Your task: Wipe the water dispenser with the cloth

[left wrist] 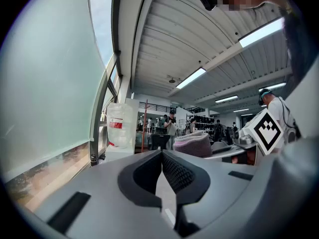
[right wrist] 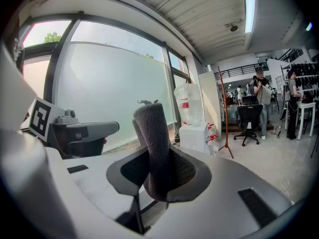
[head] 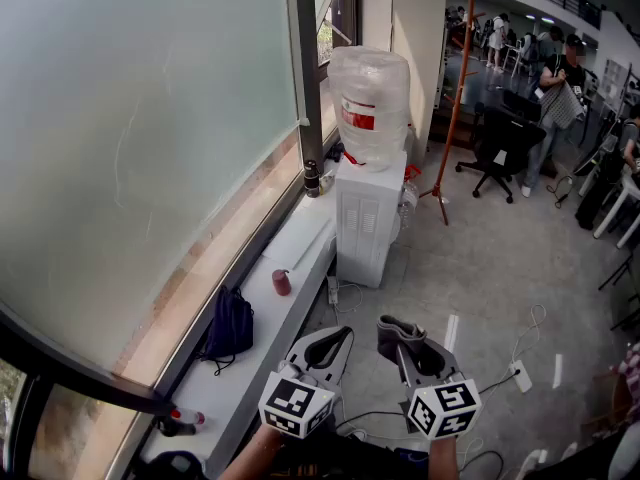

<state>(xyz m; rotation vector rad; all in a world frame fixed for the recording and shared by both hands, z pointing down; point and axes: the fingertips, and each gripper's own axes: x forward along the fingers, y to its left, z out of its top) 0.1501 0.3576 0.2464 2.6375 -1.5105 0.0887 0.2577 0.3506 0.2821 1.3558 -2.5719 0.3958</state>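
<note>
Room: tiled floor, water dispenser upper centre beside window.
Left gripper: clenched, empty.
Right gripper: clamped on grey cloth.

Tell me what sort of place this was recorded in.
Most likely an open-plan office or shared workspace: a bottled water dispenser stands by a frosted window, a black swivel chair sits beyond it, and people stand farther back in the room.
</note>
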